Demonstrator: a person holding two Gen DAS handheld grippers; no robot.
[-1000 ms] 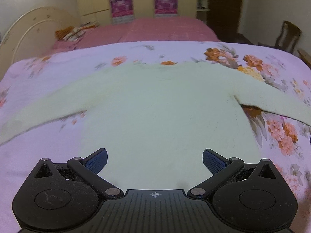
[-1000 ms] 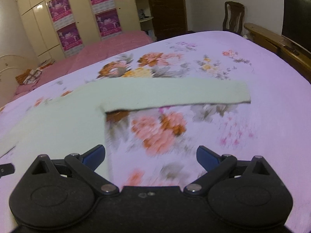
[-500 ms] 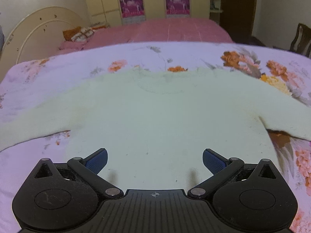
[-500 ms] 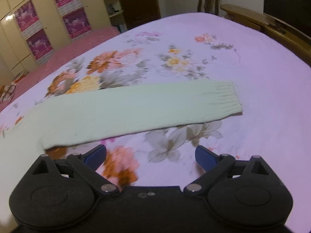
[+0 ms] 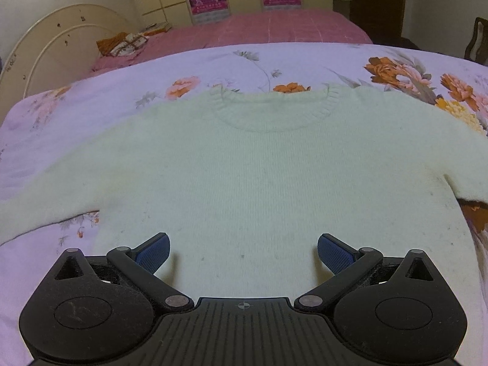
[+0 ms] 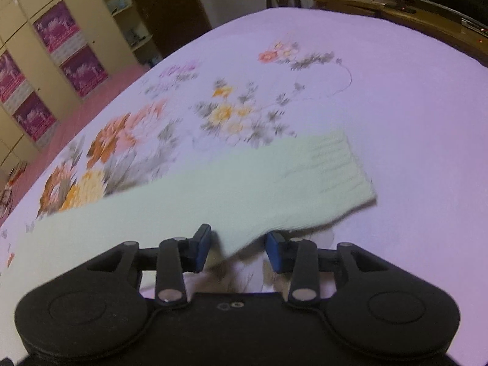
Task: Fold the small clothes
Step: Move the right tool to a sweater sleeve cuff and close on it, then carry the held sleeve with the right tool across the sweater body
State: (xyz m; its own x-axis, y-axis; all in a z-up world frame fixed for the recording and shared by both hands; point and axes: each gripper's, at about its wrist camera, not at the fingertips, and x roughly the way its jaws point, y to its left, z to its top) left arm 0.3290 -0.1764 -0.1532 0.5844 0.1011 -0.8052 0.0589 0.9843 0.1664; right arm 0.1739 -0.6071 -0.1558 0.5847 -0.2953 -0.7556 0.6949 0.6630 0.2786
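At the bottom of the left wrist view, the left gripper [image 5: 243, 251] hangs with its blue-padded fingers [image 5: 152, 251] spread wide above the lower body of a pale green sweater [image 5: 259, 177], gripping nothing. The sweater lies flat across the middle of the frame on a lilac floral bedspread [image 5: 91, 97], its ribbed collar [image 5: 271, 113] toward the top. At the bottom centre of the right wrist view, the right gripper [image 6: 238, 251] has its fingers half drawn in around the near edge of the sweater's sleeve [image 6: 213, 195], though contact is unclear through the blur. The ribbed cuff [image 6: 341, 167] lies at centre right. A pink bed [image 5: 259, 30] stands beyond.
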